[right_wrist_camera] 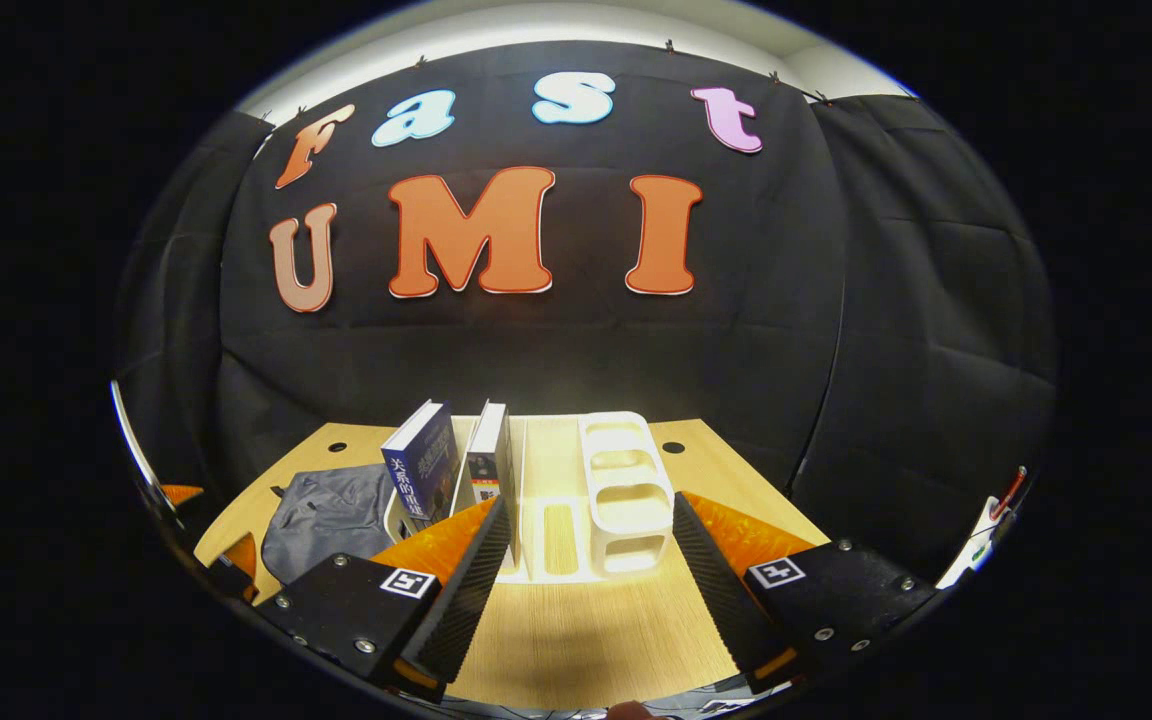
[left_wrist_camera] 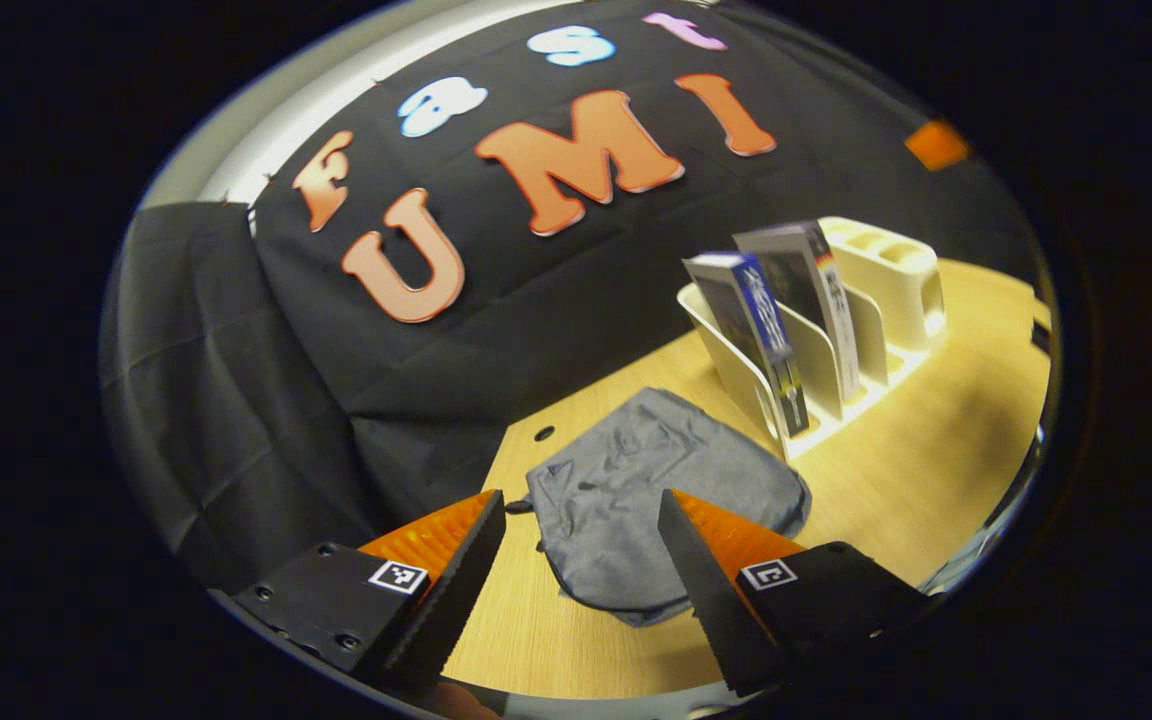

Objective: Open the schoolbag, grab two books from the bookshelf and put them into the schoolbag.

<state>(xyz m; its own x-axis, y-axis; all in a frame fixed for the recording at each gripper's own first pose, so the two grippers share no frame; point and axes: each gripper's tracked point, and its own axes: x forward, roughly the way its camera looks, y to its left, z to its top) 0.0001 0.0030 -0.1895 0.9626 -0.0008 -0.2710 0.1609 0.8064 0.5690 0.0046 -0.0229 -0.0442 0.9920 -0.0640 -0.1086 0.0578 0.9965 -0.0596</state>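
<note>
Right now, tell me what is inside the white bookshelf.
Two books stand in the white bookshelf: a blue book and a second book beside it, leaning in neighbouring slots. The other compartments look empty. The books' lower edges are hidden by the dividers.

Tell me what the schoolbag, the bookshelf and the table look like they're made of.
Schoolbag: soft grey fabric, matte, lying flat and creased. Bookshelf: probably moulded plastic, cream-white and smooth, with rounded cut-out slots. Table: light wood-grain surface, perhaps laminate rather than solid wood, with a slight sheen.
</note>
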